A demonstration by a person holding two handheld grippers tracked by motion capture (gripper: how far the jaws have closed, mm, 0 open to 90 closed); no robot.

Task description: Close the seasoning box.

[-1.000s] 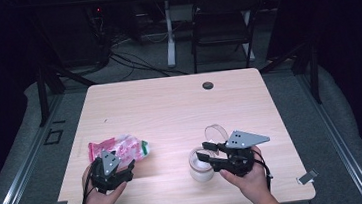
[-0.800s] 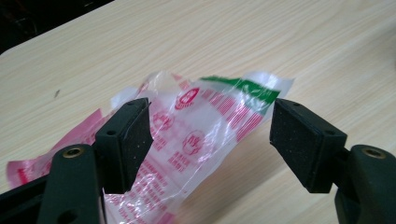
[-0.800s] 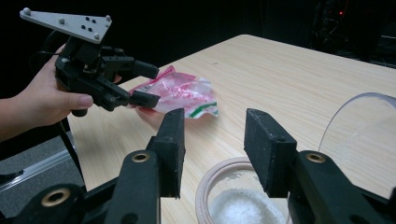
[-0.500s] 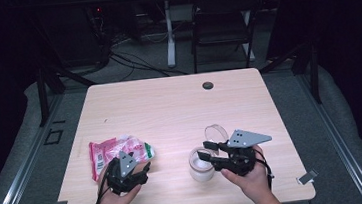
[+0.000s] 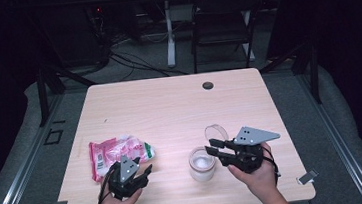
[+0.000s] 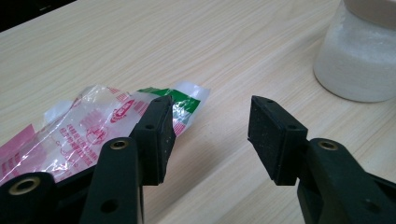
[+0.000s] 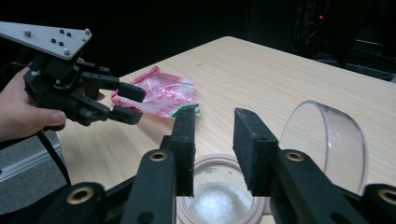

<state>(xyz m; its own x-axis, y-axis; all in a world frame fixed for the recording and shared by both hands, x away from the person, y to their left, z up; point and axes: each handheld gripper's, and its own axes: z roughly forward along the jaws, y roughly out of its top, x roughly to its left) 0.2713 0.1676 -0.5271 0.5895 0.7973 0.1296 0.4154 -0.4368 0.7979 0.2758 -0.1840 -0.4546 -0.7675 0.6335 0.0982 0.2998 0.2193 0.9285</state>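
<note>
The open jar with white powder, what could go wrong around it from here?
The jar stands open, its lid tipped up beside it, and the right hand-held gripper hovers over its rim; a bump could tip it and spill powder. The left hand-held gripper, jaws open beside the plastic bag, might drag the thin bag instead of gripping it.

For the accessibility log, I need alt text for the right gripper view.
The right gripper, jaws open, hovers over an open jar of white granules, its clear hinged lid tipped back. Beyond, the left gripper is by a crumpled red and clear plastic bag on the wooden table.
</note>
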